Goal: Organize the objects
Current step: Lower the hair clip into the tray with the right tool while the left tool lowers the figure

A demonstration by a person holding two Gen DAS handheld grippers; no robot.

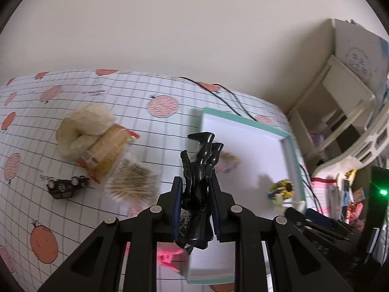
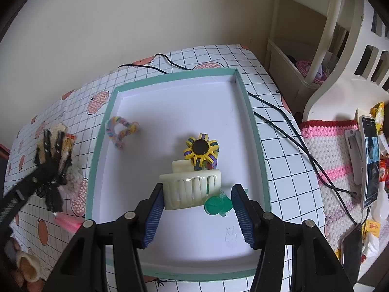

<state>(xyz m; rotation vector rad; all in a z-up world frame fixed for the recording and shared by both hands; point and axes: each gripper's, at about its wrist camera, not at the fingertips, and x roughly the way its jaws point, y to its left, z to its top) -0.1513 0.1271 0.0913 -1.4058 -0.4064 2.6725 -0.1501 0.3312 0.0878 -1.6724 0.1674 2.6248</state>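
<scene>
A black figurine [image 1: 199, 177] is clamped in the left gripper [image 1: 196, 204], legs pointing forward along the jaws; the right gripper [image 2: 197, 215] is spread open.

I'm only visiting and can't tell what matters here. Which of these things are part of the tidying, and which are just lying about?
Part of the tidying:
- teal-rimmed tray
- black figurine, clamped in left gripper
- cream hair claw, between the open right gripper
- yellow spinner toy
- rainbow loop
- green sucker

Just lying about:
- black cables
- phone
- crocheted mat
- white chair
</scene>
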